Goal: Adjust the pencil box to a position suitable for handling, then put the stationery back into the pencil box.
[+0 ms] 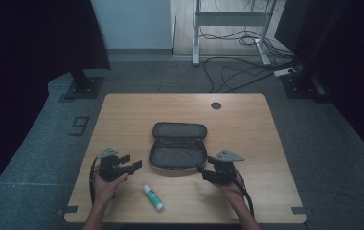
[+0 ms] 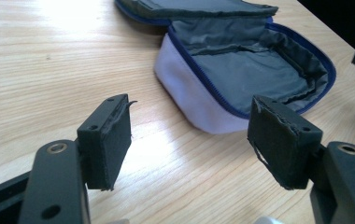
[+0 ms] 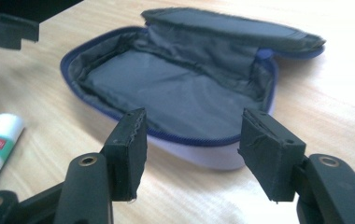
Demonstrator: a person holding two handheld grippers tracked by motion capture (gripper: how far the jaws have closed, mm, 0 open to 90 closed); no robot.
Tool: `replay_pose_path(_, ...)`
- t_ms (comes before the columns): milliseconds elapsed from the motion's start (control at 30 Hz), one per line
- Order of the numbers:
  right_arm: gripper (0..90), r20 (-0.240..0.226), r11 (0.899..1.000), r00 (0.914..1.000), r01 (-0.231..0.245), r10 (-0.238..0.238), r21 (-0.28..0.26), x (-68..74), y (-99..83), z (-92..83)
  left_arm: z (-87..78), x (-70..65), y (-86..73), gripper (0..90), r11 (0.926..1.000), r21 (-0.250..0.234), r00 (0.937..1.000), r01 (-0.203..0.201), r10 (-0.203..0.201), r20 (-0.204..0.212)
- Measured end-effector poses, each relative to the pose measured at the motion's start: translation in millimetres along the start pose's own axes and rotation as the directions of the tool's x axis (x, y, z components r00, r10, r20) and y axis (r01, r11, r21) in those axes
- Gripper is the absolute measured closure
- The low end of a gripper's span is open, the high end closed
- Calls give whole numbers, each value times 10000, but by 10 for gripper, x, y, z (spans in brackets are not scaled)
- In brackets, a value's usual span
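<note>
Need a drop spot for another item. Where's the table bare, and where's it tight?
Bare: the far strip between the open pouch and the cable hole, plus the left and right margins of the table. Tight: the near edge, where the left gripper, glue stick and right gripper flank the pouch.

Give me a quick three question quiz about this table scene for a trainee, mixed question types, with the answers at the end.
1. True or false: the pencil case lies unzipped and open.
2. Which claw is nearer the glue stick: A the left claw, or B the right claw?
3. Fill in: the pouch's zipper trim is coloured ____.

Key: 1 true. 2 A, though the stick sits between them toward the table's near edge. 3 blue.
</note>
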State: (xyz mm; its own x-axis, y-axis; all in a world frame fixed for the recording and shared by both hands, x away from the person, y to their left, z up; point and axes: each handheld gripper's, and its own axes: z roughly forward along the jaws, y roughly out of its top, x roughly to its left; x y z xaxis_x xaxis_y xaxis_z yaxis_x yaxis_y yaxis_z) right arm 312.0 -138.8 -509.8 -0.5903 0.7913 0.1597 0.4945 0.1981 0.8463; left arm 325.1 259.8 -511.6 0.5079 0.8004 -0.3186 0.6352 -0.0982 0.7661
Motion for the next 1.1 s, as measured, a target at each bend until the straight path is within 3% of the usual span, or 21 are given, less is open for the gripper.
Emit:
replay_pose_path(167, 412, -219, 9993, 9994, 289, -284, 235, 112, -38, 71, -47, 40, -44, 311, 9997, -90, 9998, 216, -216, 32)
replay_pose_path(400, 412, -760, 9945, 9927, 967, -936, 391, 376, -58, 174, -62, 95, -81, 311, 9996, -20, 9995, 295, -296, -108)
replay_pose_path(667, 413, -1163, 9909, 9856, 1285, -1231, 401, 565, -76, 248, -81, 109, -76, 310, 9997, -60, 9996, 251, -252, -148)
replay_pose_path(1100, 415, -1663, 9905, 9778, 1343, -1277, 290, 743, -59, 282, -30, 85, -95, 310, 9997, 212, 9997, 156, -152, -164)
